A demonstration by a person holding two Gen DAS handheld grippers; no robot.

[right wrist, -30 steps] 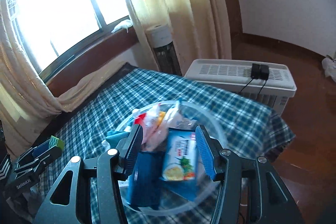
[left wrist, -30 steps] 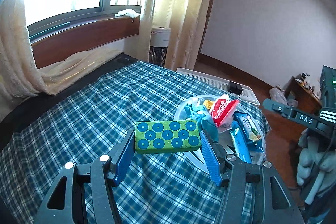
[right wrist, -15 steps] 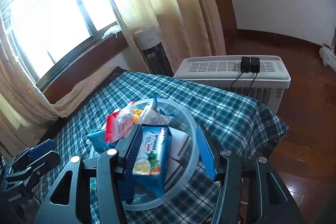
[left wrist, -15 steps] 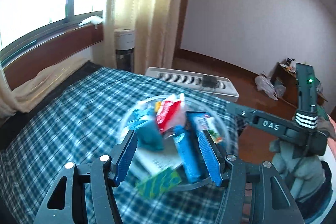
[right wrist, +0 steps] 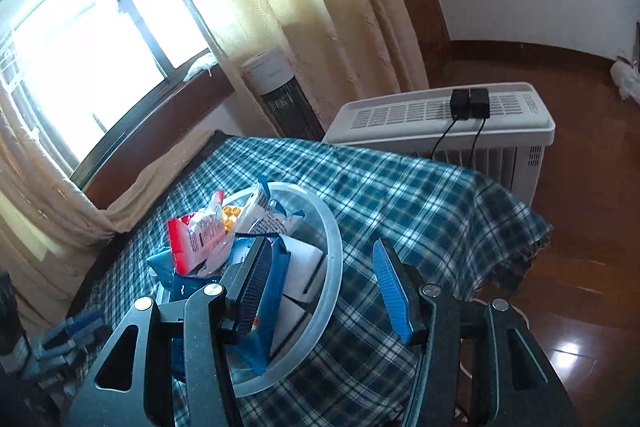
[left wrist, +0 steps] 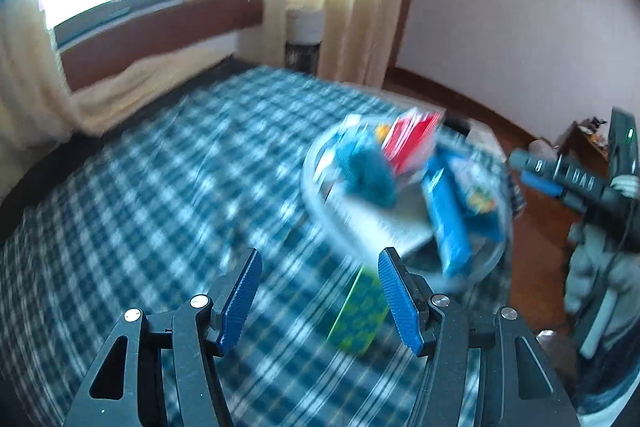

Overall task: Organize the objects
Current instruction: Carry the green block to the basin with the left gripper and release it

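A green box with blue dots [left wrist: 358,311] lies on the plaid cloth [left wrist: 160,211] just outside the near rim of a clear round tub [left wrist: 316,203]. My left gripper [left wrist: 320,291] is open and empty above the cloth, the box by its right finger. The tub holds a red packet [left wrist: 412,139], a teal cloth [left wrist: 368,175] and blue packets [left wrist: 448,211]. In the right wrist view my right gripper [right wrist: 320,281] is open and empty over the tub's rim [right wrist: 334,259], its left finger over a blue packet [right wrist: 276,267]. The left wrist view is motion-blurred.
The table stands by a window with cream curtains [right wrist: 280,7]. A white heater [right wrist: 460,123] with two black adapters stands past the far table edge, a tower fan [right wrist: 280,95] beside it. Wooden floor [right wrist: 580,227] lies to the right. The right gripper shows in the left wrist view [left wrist: 568,183].
My left gripper let go of the green dotted box, which dropped to the cloth beside the tub. Both grippers swung; the right one shifted toward the tub's right rim.
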